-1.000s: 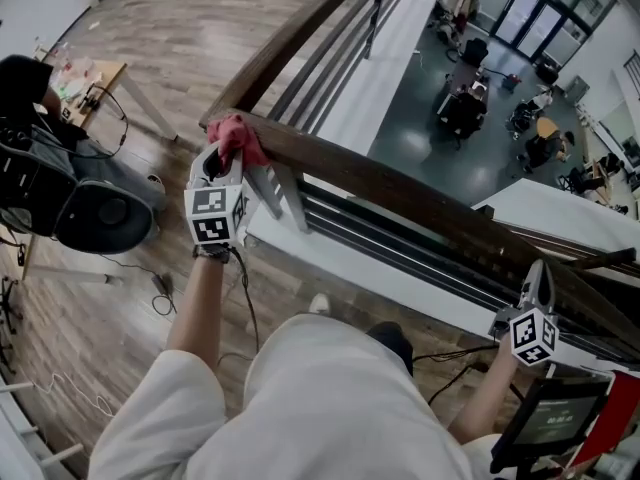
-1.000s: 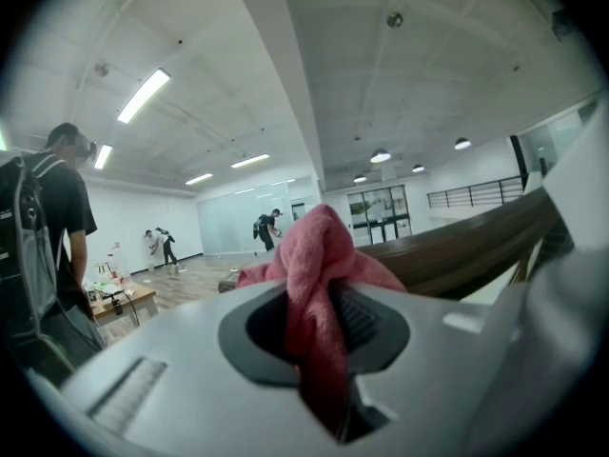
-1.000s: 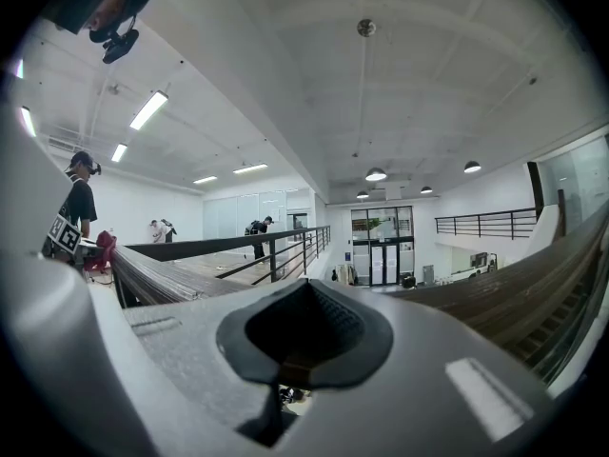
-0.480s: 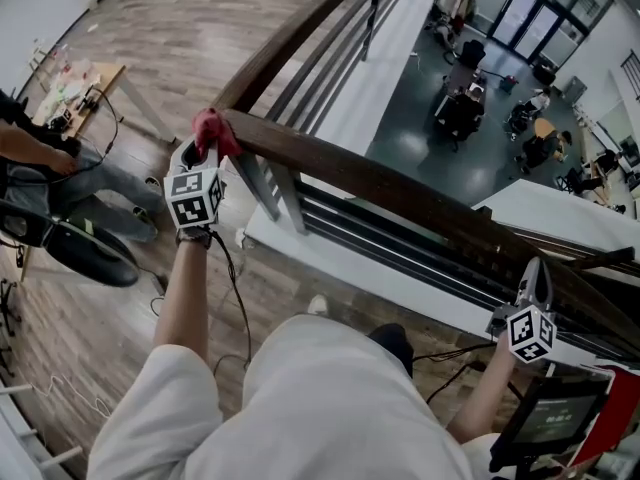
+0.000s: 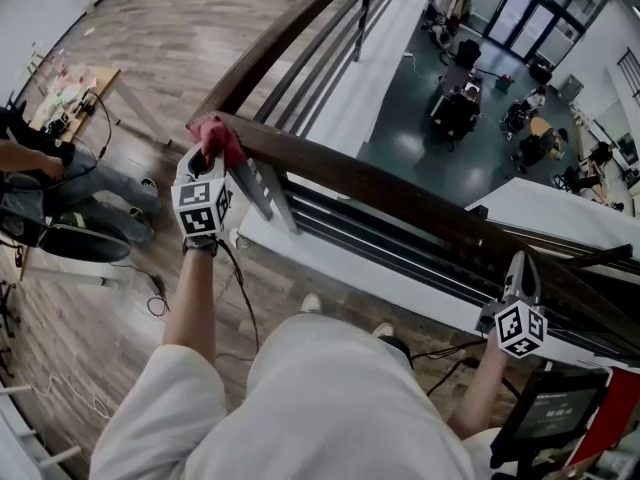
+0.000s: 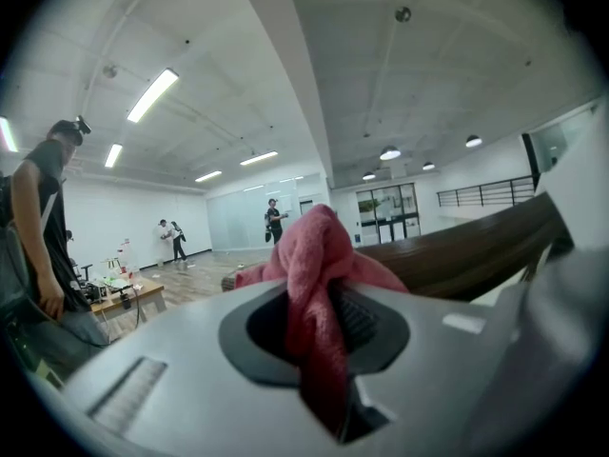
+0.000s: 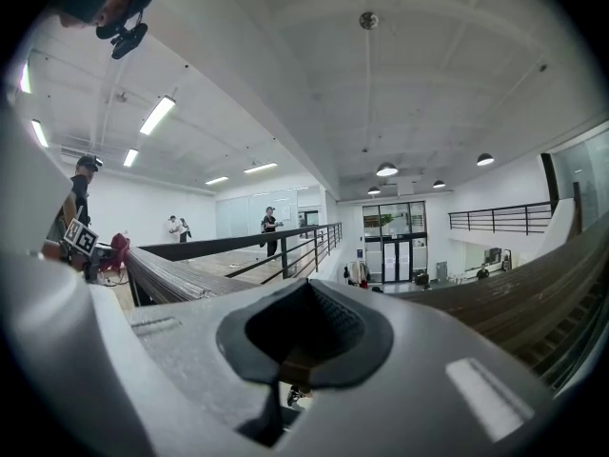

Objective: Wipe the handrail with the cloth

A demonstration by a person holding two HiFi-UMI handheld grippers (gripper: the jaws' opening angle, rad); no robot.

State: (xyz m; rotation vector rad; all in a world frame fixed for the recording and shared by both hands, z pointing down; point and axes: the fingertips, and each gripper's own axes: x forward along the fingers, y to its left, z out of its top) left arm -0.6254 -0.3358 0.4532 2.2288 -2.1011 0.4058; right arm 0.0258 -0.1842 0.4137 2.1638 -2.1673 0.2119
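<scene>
Clamping cloth [image 5: 216, 140], left hand-held gripper [image 5: 207, 159] meets handrail [image 5: 400, 194].

bright, even ceiling-strip lighting; heavy fisheye distortion, dark vignetted corners, blurred foreground.

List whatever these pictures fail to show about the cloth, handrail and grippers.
Head view: fingers of the left gripper, buried in the red cloth.
Head view: where the red cloth meets the handrail, covered by the cloth itself.
Head view: handrail's right end, cut by the edge.
All views: dust, too fine.
</scene>
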